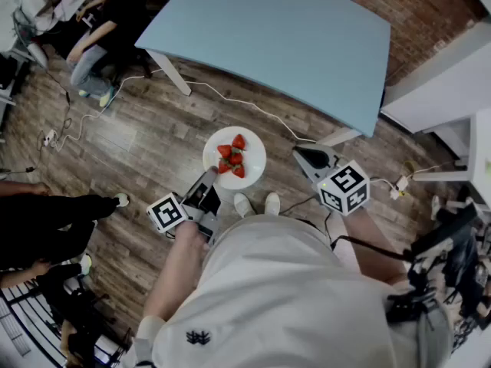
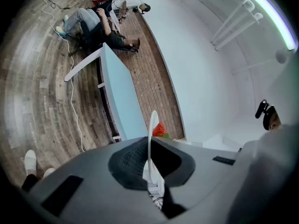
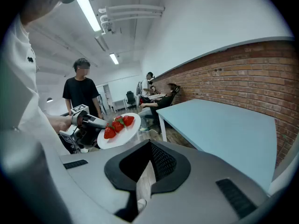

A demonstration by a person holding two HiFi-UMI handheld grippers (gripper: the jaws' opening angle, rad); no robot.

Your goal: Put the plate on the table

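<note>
A white plate with several strawberries hangs level above the wooden floor, in front of the light-blue table. My left gripper is shut on the plate's near rim. In the left gripper view the plate runs edge-on between the jaws, with a strawberry showing beyond it. My right gripper hovers to the plate's right, apart from it, shut and holding nothing. The right gripper view shows the plate, the left gripper and the table.
A white cable trails over the floor under the table's near edge. People sit at the far left. A person in black stands behind the plate. White furniture stands at the right.
</note>
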